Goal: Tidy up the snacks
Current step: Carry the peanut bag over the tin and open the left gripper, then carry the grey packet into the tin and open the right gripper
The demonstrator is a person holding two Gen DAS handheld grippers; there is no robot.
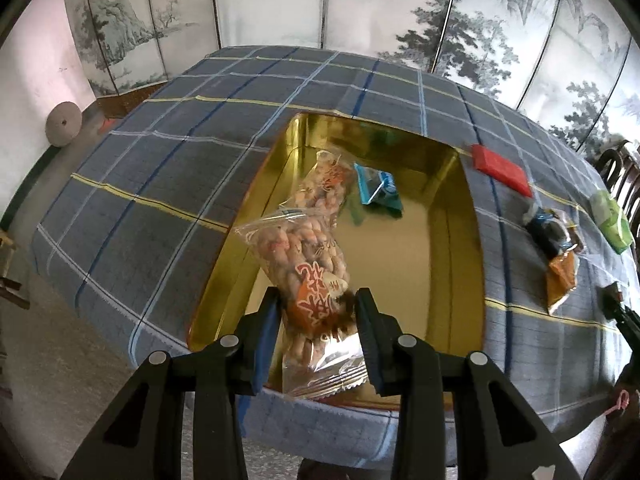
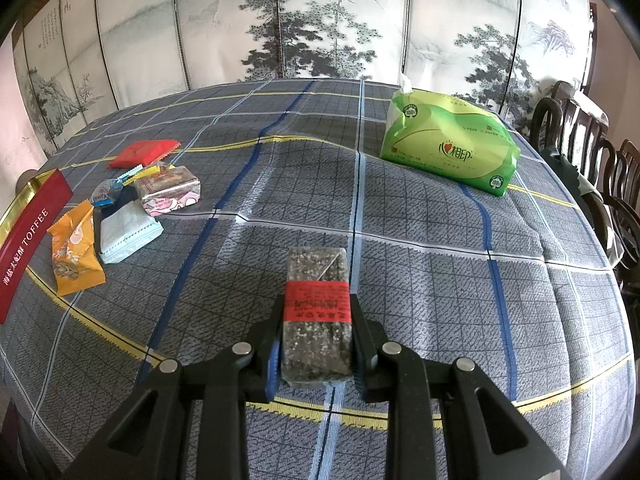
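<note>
My left gripper (image 1: pixel 316 312) is shut on a clear bag of peanuts (image 1: pixel 308 256) and holds it over the gold tin box (image 1: pixel 452 264). A blue wrapped snack (image 1: pixel 378 188) lies inside the box. My right gripper (image 2: pixel 316 320) is shut on a dark sesame bar with a red label (image 2: pixel 318 308), held above the checked tablecloth. Loose snacks lie to its left: an orange packet (image 2: pixel 74 248), a pale blue packet (image 2: pixel 128 232), a pink wrapped cake (image 2: pixel 168 190), a small dark-blue candy (image 2: pixel 106 192) and a red packet (image 2: pixel 144 152). The box's red side (image 2: pixel 28 240) shows at far left.
A green tissue pack (image 2: pixel 448 144) lies at the back right of the table. Dark wooden chairs (image 2: pixel 592 152) stand along the right edge. A painted folding screen (image 2: pixel 320 20) stands behind the table. In the left view, snacks (image 1: pixel 552 236) and the red packet (image 1: pixel 500 168) lie right of the box.
</note>
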